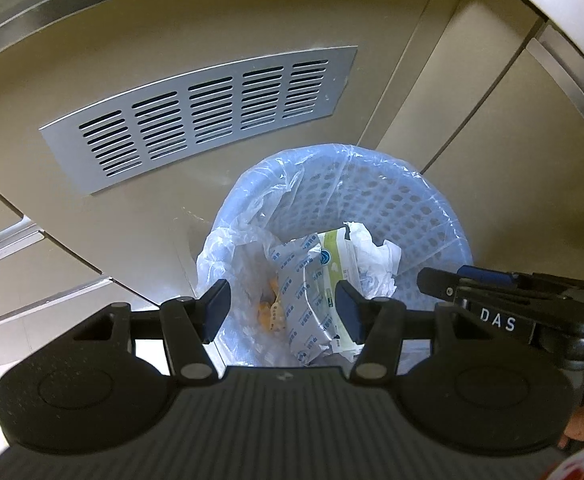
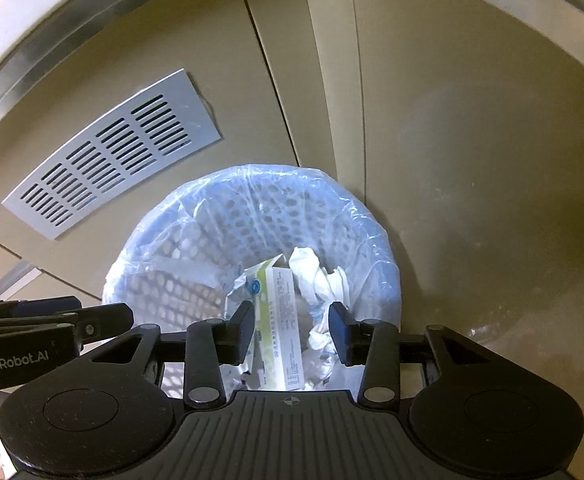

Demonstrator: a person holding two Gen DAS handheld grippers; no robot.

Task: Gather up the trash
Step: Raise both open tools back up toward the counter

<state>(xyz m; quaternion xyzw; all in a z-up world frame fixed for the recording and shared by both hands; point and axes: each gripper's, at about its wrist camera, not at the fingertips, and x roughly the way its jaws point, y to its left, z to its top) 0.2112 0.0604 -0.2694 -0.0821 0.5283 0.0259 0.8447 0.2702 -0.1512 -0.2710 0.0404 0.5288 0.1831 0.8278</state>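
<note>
Both claws are held parted and empty above the lined wastebasket (image 2: 252,216). The green-and-white carton (image 2: 282,320) is seen below the right gripper (image 2: 292,330), between its 2 pads but clear of them, resting in the basket with its long axis running away from the claw, leaning on crumpled tissue (image 2: 315,276). The loose liner (image 1: 248,216) could be snagged by the left gripper (image 1: 282,310) if it is lowered.

Pale blue, beige and black around the bin

The perforated basket (image 2: 252,216) was pale blue under a clear liner (image 1: 248,208); a box (image 2: 282,320) was white and green, tissue (image 2: 319,276) white, the slotted vent (image 1: 200,116) grey on beige panels (image 2: 471,140), fingers (image 2: 341,332) black.
</note>
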